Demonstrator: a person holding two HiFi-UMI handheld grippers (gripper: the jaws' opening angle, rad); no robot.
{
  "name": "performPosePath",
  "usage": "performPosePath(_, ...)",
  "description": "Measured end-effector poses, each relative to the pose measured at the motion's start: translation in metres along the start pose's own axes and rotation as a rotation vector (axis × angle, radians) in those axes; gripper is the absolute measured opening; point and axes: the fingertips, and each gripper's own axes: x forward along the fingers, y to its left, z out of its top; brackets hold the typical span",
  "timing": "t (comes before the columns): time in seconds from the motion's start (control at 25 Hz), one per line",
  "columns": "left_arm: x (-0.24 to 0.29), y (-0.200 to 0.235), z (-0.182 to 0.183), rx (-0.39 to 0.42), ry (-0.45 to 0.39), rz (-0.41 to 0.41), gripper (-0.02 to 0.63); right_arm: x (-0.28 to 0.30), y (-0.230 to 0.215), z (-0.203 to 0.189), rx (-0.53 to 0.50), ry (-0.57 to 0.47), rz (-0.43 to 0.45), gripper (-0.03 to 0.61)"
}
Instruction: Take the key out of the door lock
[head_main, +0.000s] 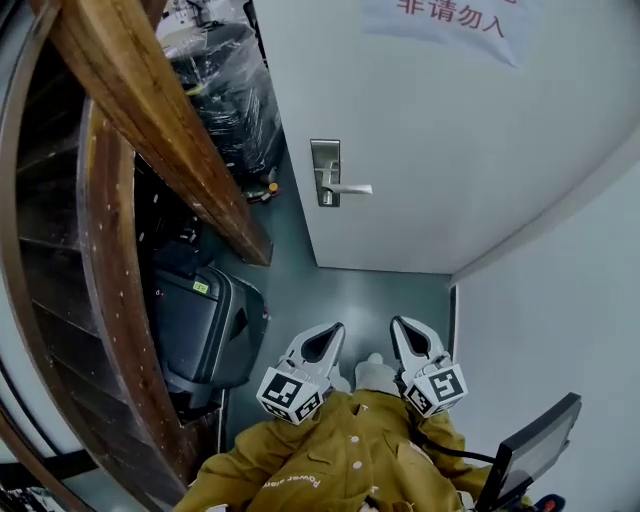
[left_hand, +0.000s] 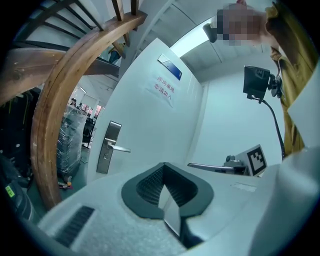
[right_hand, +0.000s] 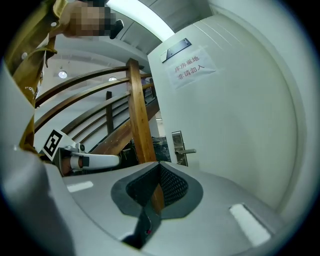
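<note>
A white door (head_main: 440, 150) stands closed ahead. Its steel lock plate (head_main: 325, 172) carries a lever handle (head_main: 348, 188). That plate also shows in the left gripper view (left_hand: 109, 147) and in the right gripper view (right_hand: 178, 147). A key in the lock is too small to make out in any view. My left gripper (head_main: 325, 340) (left_hand: 164, 165) and right gripper (head_main: 408, 332) (right_hand: 159, 165) are held low, close to my body and well short of the door. Both have their jaws pressed together with nothing between them.
A curved wooden stair railing (head_main: 150, 120) runs along the left. A black suitcase (head_main: 200, 320) and plastic-wrapped goods (head_main: 225, 90) sit beneath it. A white wall (head_main: 560, 330) closes the right side. A paper sign (head_main: 450, 20) hangs on the door, and a dark screen (head_main: 535, 445) sits at the lower right.
</note>
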Motion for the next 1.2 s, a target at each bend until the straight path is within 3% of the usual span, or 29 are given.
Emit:
performPosePath(0.4, 0.073, 0.013, 0.007, -0.049, 0.006, 0.045, -0.002, 0.032, -0.077, 0.024, 0.010, -0.003, 0.024, 0.006)
performPosePath(0.48, 0.085, 0.027, 0.004, -0.092, -0.014, 0.081, -0.002, 0.036, -0.086, 0.027, 0.003, -0.002, 0.045, 0.006)
performPosePath(0.56, 0.099, 0.053, -0.004, -0.194, -0.051, 0.120, -0.002, 0.037, -0.095, 0.031, -0.005, -0.006, 0.059, 0.006)
performPosePath(0.72, 0.131, 0.131, -0.022, -0.529, -0.170, 0.176, 0.000, 0.039, -0.109, 0.039, -0.016, -0.006, 0.074, 0.006)
performPosePath(0.8, 0.146, 0.172, -0.021, -0.636, -0.229, 0.201, 0.000, 0.043, -0.110, 0.041, -0.019, -0.003, 0.078, 0.006)
performPosePath(0.88, 0.163, 0.208, -0.020, -0.701, -0.261, 0.224, 0.168, 0.046, -0.109, 0.043, -0.023, -0.005, 0.077, 0.006)
performPosePath(0.96, 0.181, 0.241, -0.021, -0.768, -0.288, 0.235, 0.229, 0.048, -0.107, 0.045, -0.031, -0.011, 0.068, 0.006)
performPosePath(1.2, 0.235, 0.313, -0.038, -1.063, -0.376, 0.210, 0.234, 0.045, -0.107, 0.050, -0.054, -0.010, 0.004, 0.006)
